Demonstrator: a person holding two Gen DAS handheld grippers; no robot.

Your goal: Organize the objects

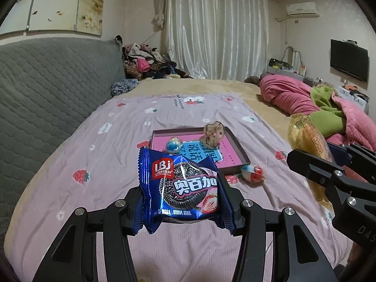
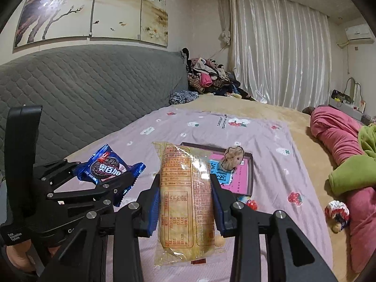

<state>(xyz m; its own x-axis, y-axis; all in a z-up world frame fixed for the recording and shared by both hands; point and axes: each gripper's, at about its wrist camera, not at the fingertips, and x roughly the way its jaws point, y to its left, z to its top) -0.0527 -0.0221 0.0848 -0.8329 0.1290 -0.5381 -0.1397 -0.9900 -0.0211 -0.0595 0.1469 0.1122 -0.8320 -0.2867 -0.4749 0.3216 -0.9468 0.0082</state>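
Observation:
My left gripper is shut on a blue cookie packet, held above the lilac sheet; the same packet shows at the left of the right wrist view. My right gripper is shut on a long yellow biscuit pack, which also appears at the right edge of the left wrist view. Ahead on the bed lies a shallow dark box with a pink bottom. In it sit a blue-wrapped candy and a beige clear-wrapped snack. A red, white and blue candy lies just outside the box.
A grey quilted headboard runs along the left. Pink and green quilts are heaped at the right, and a clothes pile sits at the far end. A small patterned toy lies beside the pink quilt.

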